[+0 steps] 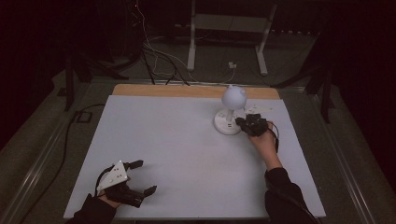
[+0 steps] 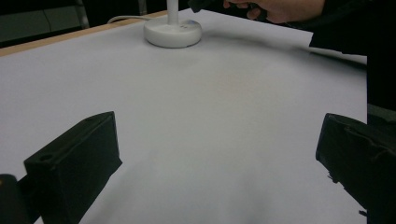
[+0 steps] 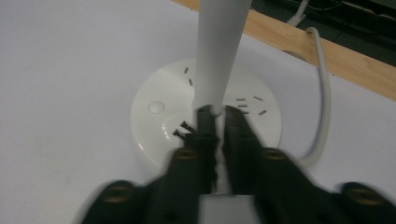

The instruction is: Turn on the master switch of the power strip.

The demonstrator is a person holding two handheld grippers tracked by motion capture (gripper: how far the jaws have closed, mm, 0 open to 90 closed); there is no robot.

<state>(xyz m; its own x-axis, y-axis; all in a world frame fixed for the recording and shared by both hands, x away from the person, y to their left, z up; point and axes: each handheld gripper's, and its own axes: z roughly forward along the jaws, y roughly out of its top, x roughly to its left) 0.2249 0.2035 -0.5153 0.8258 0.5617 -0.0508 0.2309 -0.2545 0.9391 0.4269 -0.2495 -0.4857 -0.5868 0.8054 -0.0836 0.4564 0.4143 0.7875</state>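
From the high view, a white lamp [image 1: 232, 112] with a round head stands on the table [image 1: 187, 154] near its far edge, right of centre. The right gripper [image 1: 252, 125] touches the lamp's base. The left gripper [image 1: 140, 177] rests near the near left corner, jaws spread wide.

In the left gripper view, both jaws stand far apart over bare table; the lamp base [image 2: 173, 31] sits far off.

In the right gripper view, the jaws are nearly closed at the stem's [image 3: 219, 51] foot; whether anything is pinched between them I cannot tell. No writing is readable; the base [image 3: 154, 107] carries socket slots, USB ports and a round button [image 3: 157, 107]. A white cord [image 3: 322, 102] trails off.
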